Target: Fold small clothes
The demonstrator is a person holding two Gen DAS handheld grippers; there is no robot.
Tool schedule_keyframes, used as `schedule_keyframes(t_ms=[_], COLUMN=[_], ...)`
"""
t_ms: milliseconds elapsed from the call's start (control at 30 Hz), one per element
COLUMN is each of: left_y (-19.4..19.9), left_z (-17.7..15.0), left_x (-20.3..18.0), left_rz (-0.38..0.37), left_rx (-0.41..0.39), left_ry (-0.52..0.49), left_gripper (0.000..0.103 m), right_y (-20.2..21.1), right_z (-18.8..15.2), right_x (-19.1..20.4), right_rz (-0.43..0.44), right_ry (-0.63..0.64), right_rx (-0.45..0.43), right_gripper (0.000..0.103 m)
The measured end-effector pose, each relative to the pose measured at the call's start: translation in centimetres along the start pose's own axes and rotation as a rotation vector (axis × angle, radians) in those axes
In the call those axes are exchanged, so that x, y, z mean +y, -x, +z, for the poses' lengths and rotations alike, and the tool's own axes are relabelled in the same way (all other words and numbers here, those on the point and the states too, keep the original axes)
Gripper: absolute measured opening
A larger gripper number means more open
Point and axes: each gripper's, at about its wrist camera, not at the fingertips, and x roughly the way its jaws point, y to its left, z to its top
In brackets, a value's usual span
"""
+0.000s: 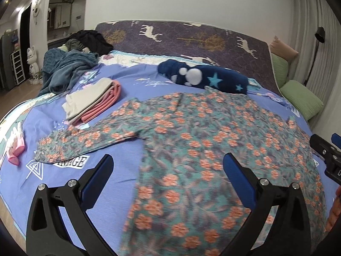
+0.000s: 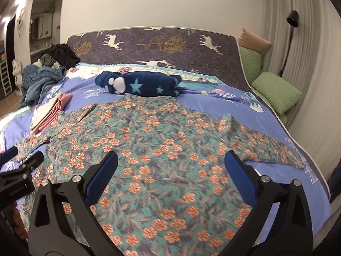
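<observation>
The floral top (image 2: 162,140) lies spread flat on the bed (image 1: 119,170), sleeves out left and right. Left gripper (image 1: 168,164) and right gripper (image 2: 171,162) hover over its near part, jaws apart, seemingly not touching it.

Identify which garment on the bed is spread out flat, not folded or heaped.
The floral shirt, lying open with both sleeves out. The folded stack and grey-blue heap are not.

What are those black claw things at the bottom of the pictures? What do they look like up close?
They are two handheld grippers. The left gripper and the right gripper look alike: two black plastic fingers spreading in a V, each lined with a flat blue pad, with triangular cut-outs and silver bolt heads at the joints. White lettering marks the left gripper's body, too blurred to read.
</observation>
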Motion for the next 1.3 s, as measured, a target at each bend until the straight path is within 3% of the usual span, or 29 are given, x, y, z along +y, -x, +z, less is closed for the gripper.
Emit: schedule_keyframes(t_ms=[400,633,833,933,1033,1100,1167,1233,1267,1300], left_y=[-3.0,-4.5,-6.4,-9.4,-12.0,-13.2,-13.5,-13.7,-13.8,-13.7], left_z=[0.8,-1.2,-2.5,-2.5,-3.2,-4.0,-4.4,-4.0,-3.9,-3.7], left_x=[12.7,23.5,29.8,32.2,34.6,36.1,36.8,37.0,37.0,36.9], left_rz=[0.218,0.375,0.364,0.328,0.283,0.227,0.220,0.217,0.193,0.164], left_rx=[0.037,0.088,0.098,0.157,0.215,0.229,0.210,0.184,0.185,0.178], left_ry=[0.182,0.398,0.555,0.599,0.714,0.822,0.871,0.863,0.864,0.875], left_gripper=[0.102,0.102,0.102,0.098,0.086,0.072,0.061,0.030,0.007,0.006], right_y=[-3.6,-6.6,-9.2,-9.5,-9.5,-9.6,-9.7,-9.9,-9.9,-10.0], right_z=[1.6,1.3,0.5,0.3,0.1,0.1,0.0,0.0,0.1,0.1], right_x=[5.5,6.1,5.4,5.6,5.9,6.0,6.0,5.9,5.8,5.8], right_rz=[0.006,0.046,0.036,0.024,0.025,0.025,0.022,0.021,0.020,0.021], right_ry=[0.130,0.190,0.173,0.187,0.197,0.200,0.200,0.195,0.192,0.188], right_rx=[0.037,0.108,0.196,0.203,0.203,0.206,0.210,0.213,0.215,0.217], right_gripper=[0.101,0.101,0.101,0.101,0.101,0.101,0.101,0.101,0.101,0.101])
